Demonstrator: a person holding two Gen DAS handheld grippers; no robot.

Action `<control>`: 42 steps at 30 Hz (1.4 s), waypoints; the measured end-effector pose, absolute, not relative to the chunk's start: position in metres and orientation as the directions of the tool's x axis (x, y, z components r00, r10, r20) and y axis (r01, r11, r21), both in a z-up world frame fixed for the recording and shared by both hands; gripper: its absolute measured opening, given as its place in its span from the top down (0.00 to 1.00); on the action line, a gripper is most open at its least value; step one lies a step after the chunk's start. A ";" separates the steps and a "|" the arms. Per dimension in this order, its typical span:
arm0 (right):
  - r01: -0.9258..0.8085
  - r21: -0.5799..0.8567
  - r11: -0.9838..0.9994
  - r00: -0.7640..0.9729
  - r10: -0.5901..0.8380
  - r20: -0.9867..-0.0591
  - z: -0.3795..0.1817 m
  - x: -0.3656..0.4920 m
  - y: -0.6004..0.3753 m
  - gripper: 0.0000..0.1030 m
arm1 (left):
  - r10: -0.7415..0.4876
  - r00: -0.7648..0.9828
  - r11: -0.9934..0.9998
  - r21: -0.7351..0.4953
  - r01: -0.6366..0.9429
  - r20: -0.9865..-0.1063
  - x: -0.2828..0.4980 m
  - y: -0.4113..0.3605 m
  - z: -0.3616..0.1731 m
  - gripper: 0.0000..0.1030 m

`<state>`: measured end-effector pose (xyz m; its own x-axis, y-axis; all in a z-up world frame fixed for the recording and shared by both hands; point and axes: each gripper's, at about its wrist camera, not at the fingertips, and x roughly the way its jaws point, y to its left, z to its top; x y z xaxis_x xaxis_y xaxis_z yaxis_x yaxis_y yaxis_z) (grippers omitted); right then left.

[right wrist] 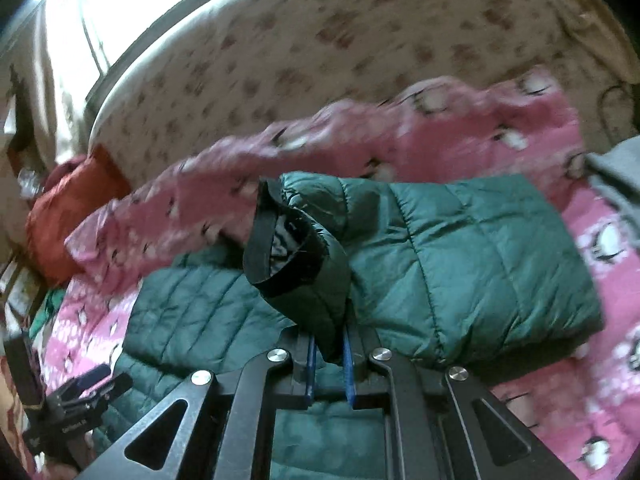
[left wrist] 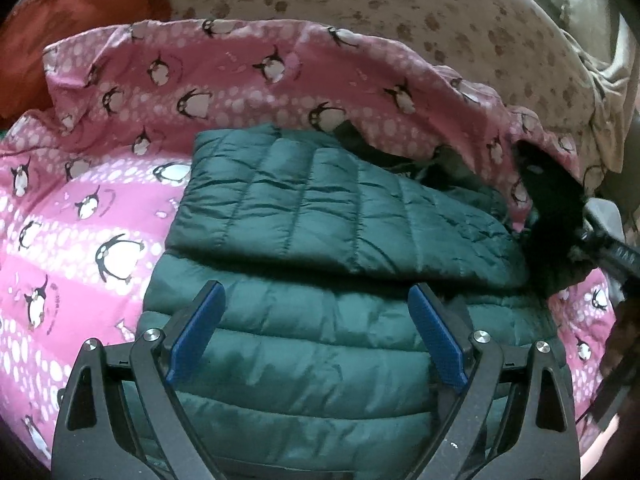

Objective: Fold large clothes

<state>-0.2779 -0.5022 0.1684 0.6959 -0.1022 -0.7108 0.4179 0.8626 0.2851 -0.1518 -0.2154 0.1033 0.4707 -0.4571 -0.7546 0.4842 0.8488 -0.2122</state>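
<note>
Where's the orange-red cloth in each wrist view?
Left wrist view: orange-red cloth fills the top-left corner, behind the far edge of the pink penguin blanket.
Right wrist view: the cloth sits at the left edge, mid-height, blurred, against the blanket's left end.
Shared landmark: the green quilted jacket lying on the blanket in both views.
</note>
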 end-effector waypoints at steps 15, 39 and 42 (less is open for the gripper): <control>0.291 0.305 0.907 0.593 0.079 -0.801 0.110 -0.236 -0.431 0.55 | -0.540 0.406 0.831 -0.388 0.399 -0.737 -0.136 -0.206 0.099 0.10; 0.430 0.319 0.844 0.667 -0.059 -0.743 0.176 -0.368 -0.507 0.49 | -0.513 0.264 0.764 -0.293 0.575 -0.817 -0.159 -0.366 0.093 0.73; 0.445 0.312 0.839 0.667 -0.078 -0.741 0.178 -0.371 -0.511 0.49 | -0.539 0.297 0.763 -0.309 0.567 -0.788 -0.152 -0.350 0.109 0.79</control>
